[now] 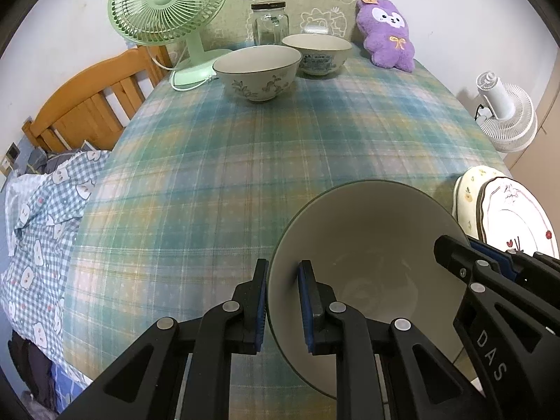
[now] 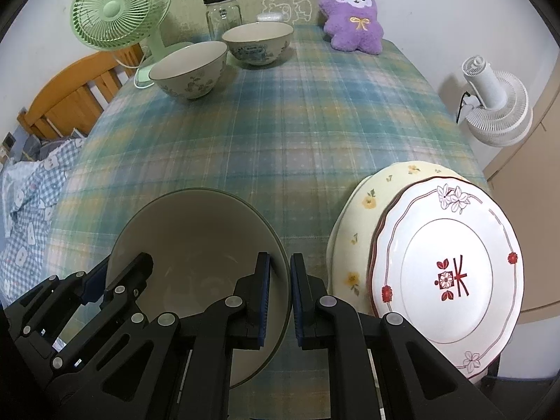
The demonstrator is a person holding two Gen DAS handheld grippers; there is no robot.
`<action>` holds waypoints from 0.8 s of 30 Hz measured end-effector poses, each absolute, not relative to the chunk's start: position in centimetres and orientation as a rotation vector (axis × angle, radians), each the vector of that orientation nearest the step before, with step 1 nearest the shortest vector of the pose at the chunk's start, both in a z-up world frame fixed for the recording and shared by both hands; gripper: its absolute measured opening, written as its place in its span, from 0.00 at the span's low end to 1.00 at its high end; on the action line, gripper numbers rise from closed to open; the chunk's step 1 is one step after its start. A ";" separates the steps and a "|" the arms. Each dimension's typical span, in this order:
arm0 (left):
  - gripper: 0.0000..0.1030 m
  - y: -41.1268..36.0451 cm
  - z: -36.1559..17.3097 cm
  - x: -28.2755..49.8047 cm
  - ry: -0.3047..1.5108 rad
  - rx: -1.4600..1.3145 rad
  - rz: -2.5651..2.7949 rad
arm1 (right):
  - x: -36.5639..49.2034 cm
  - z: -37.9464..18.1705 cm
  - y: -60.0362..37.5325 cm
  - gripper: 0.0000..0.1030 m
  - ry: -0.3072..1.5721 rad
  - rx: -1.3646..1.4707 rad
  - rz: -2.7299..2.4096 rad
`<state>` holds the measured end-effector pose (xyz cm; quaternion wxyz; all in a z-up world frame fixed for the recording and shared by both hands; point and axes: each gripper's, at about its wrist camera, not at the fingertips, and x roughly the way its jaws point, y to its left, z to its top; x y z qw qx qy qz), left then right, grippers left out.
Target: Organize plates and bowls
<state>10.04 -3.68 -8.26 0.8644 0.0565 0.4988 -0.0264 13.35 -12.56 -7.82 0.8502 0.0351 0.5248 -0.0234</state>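
A large cream bowl (image 1: 367, 245) (image 2: 196, 231) hangs low over the plaid tablecloth at the near edge, carried by both grippers. My left gripper (image 1: 283, 280) (image 2: 115, 273) is shut on its left rim. My right gripper (image 2: 280, 273) (image 1: 462, 255) is shut on its right rim. To the right, a white plate with red flowers (image 2: 444, 269) (image 1: 514, 217) lies on a yellow flowered plate (image 2: 364, 210) (image 1: 469, 189). Two patterned bowls stand at the far end: a leaf-painted bowl (image 1: 257, 70) (image 2: 189, 66) and a blue-printed bowl (image 1: 316, 52) (image 2: 257, 42).
A green desk fan (image 1: 168, 0), a glass jar (image 1: 270, 22) and a purple plush toy (image 1: 386, 33) line the back of the table (image 1: 245, 161). A white fan (image 2: 497, 105) stands off the right edge. A wooden bed frame (image 1: 87, 105) and checked bedding (image 1: 38, 210) lie left.
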 end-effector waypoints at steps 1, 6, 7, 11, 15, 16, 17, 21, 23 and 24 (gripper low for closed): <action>0.13 -3.7 -8.3 10.0 1.041 0.119 -0.055 | 13.4 -7.8 -12.6 0.14 1.104 0.073 -0.049; 0.13 -3.5 -8.1 10.3 1.035 0.120 -0.049 | 13.9 -7.9 -12.5 0.14 1.104 0.081 -0.042; 0.13 -3.4 -8.1 10.5 1.035 0.121 -0.047 | 14.0 -7.9 -12.4 0.14 1.105 0.082 -0.040; 0.14 -3.2 -8.4 10.8 1.043 0.124 -0.049 | 14.1 -8.0 -12.1 0.14 1.103 0.072 -0.047; 0.16 -3.5 -8.5 10.9 1.047 0.140 -0.047 | 14.3 -8.0 -11.7 0.17 1.106 0.053 -0.050; 0.21 -3.7 -8.5 10.9 1.055 0.146 -0.049 | 14.3 -8.0 -11.6 0.17 1.108 0.048 -0.052; 0.26 -3.8 -8.6 11.0 1.061 0.140 -0.050 | 14.4 -8.0 -11.6 0.17 1.114 0.047 -0.054; 0.35 -3.6 -9.1 11.2 1.108 0.109 -0.063 | 14.7 -8.2 -11.7 0.20 1.158 0.043 -0.032; 0.39 -3.6 -9.3 11.2 1.126 0.104 -0.065 | 14.7 -8.3 -11.6 0.26 1.169 0.044 -0.017; 0.40 -3.6 -9.3 11.2 1.131 0.106 -0.063 | 14.6 -8.3 -11.7 0.37 1.173 0.043 -0.016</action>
